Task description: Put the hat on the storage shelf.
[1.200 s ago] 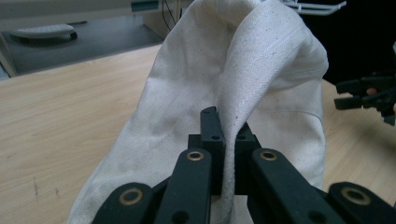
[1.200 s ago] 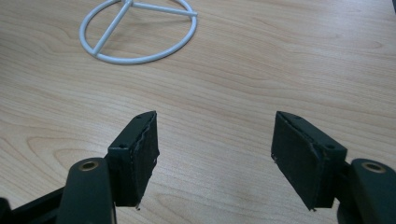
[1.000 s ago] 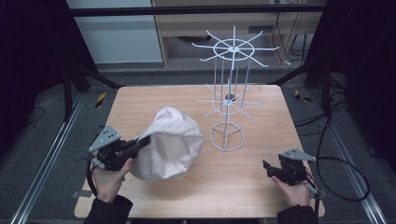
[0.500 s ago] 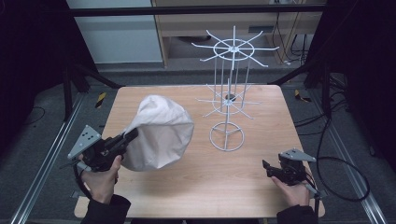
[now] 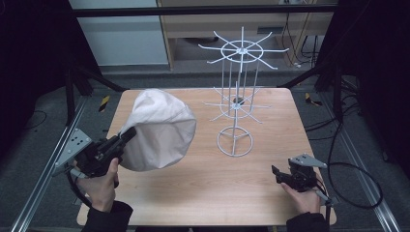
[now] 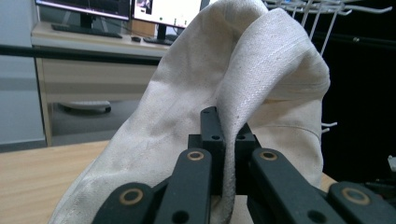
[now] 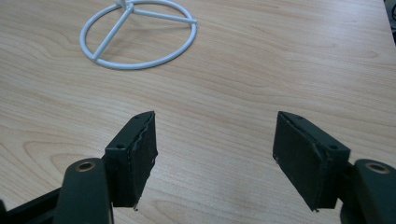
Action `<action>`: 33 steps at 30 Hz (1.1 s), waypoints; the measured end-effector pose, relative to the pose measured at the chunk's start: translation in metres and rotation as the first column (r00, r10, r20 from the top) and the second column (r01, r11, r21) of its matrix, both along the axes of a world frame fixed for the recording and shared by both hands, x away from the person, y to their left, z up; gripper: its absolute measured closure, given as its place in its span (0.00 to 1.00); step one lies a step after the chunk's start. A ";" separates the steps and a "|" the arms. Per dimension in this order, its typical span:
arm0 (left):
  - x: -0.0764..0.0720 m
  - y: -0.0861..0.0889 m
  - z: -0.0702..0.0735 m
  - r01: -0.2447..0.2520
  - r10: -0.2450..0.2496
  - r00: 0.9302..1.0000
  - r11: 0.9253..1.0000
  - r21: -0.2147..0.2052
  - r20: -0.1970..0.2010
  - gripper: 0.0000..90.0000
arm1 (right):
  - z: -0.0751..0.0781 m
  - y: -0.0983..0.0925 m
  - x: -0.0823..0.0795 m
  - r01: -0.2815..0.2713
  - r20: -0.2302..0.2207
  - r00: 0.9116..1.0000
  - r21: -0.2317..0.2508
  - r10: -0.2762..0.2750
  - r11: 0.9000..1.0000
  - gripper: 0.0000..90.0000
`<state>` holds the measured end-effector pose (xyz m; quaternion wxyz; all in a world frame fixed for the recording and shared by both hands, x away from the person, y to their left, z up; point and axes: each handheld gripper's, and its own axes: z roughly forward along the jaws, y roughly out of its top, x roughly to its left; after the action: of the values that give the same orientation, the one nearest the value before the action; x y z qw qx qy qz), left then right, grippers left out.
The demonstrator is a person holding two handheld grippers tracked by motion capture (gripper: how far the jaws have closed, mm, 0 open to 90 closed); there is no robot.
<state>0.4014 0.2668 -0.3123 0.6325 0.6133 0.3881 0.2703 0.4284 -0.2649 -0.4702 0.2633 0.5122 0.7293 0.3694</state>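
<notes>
A person at a wooden table holds the left gripper clamped on a white cloth bag, its two black jaws drawn together on a seam edge of the fabric. In the left gripper view the pinched seam runs up between the jaws, and the bag billows above and ahead of them. From above, the bag hangs puffed out ahead of the left gripper's tips over the table's left half, its long axis slanting from the clamped edge near the person's left hand up and away toward the far side of the table, its rounded end pointing away from the person. Whether the bag's lower side touches the wood cannot be told.

A white wire display stand stands upright beside the bag, on the side away from the left gripper, near it but apart. Its ring base lies ahead of the right gripper, well apart from it. The right gripper, held low in the right hand near the table's near edge, has its jaws spread wide over bare wood, gripping nothing.
</notes>
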 end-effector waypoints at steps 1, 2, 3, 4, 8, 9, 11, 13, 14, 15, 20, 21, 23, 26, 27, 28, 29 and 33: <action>0.000 -0.001 0.002 -0.002 0.002 1.000 1.000 -0.010 0.009 0.98 | 0.000 0.000 0.000 0.001 0.002 1.000 0.001 -0.001 1.000 0.34; 0.000 -0.001 0.004 0.001 0.000 1.000 1.000 -0.015 0.015 0.98 | 0.000 0.000 0.000 0.003 0.000 1.000 0.007 -0.003 1.000 0.34; 0.000 -0.002 0.006 0.002 -0.002 1.000 1.000 -0.023 0.023 0.98 | 0.000 0.000 0.000 0.003 0.000 1.000 0.006 -0.003 1.000 0.34; 0.000 -0.002 0.007 0.002 -0.001 1.000 1.000 -0.030 0.030 0.98 | 0.000 0.001 0.000 0.002 0.000 1.000 0.005 -0.002 1.000 0.34; 0.000 -0.003 0.016 0.010 -0.005 0.998 0.997 -0.074 0.066 0.98 | 0.000 0.001 0.000 0.002 -0.002 1.000 0.005 -0.002 1.000 0.34; 0.000 -0.002 0.017 0.012 -0.006 0.997 0.997 -0.083 0.071 0.98 | 0.000 0.000 0.000 0.003 0.000 1.000 0.004 -0.003 1.000 0.34; 0.001 -0.001 0.021 0.016 -0.007 0.996 0.994 -0.106 0.087 0.98 | 0.000 0.000 0.000 0.004 0.002 1.000 -0.001 -0.004 1.000 0.34; 0.002 0.000 0.025 0.025 -0.013 0.995 0.992 -0.126 0.098 0.98 | 0.000 -0.001 0.000 0.003 0.005 1.000 -0.002 -0.003 1.000 0.34; 0.003 0.000 0.027 0.028 -0.014 0.995 0.991 -0.133 0.102 0.98 | 0.000 -0.001 0.000 0.004 0.004 1.000 0.001 -0.004 1.000 0.34; 0.003 0.000 0.028 0.029 -0.015 0.994 0.990 -0.140 0.105 0.98 | 0.000 -0.001 0.000 0.002 0.007 1.000 -0.001 -0.002 1.000 0.34; 0.006 0.000 0.035 0.034 -0.012 0.992 0.985 -0.170 0.128 0.98 | 0.000 -0.001 0.001 0.000 0.010 1.000 -0.002 0.000 1.000 0.34; 0.007 0.000 0.037 0.036 -0.012 0.991 0.984 -0.177 0.133 0.98 | 0.000 -0.001 0.001 0.000 0.010 1.000 -0.002 0.000 1.000 0.34; 0.009 -0.002 0.041 0.040 -0.013 0.990 0.981 -0.187 0.143 0.98 | 0.000 0.000 0.001 0.000 0.008 1.000 0.002 0.000 1.000 0.34; 0.011 -0.007 0.048 0.050 -0.017 0.987 0.977 -0.206 0.159 0.98 | 0.000 0.000 0.001 -0.002 0.007 1.000 0.003 0.002 1.000 0.34; 0.012 -0.009 0.050 0.055 -0.020 0.986 0.976 -0.211 0.163 0.98 | 0.000 0.000 0.001 -0.002 0.008 1.000 0.003 0.002 1.000 0.34; 0.012 -0.011 0.052 0.059 -0.022 0.985 0.975 -0.216 0.169 0.98 | 0.000 0.000 0.001 -0.002 0.007 1.000 0.003 0.002 1.000 0.34; 0.013 -0.013 0.055 0.064 -0.025 0.984 0.974 -0.216 0.176 0.98 | 0.000 0.000 0.001 -0.002 0.008 1.000 0.003 0.002 1.000 0.34; 0.017 -0.020 0.063 0.078 -0.032 0.981 0.968 -0.237 0.194 0.98 | -0.001 0.000 0.001 -0.002 0.007 1.000 0.002 0.002 1.000 0.34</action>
<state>0.4180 0.2470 -0.2495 0.7440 0.5134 0.3395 0.2599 0.4295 -0.2651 -0.4710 0.2650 0.5104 0.7285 0.3724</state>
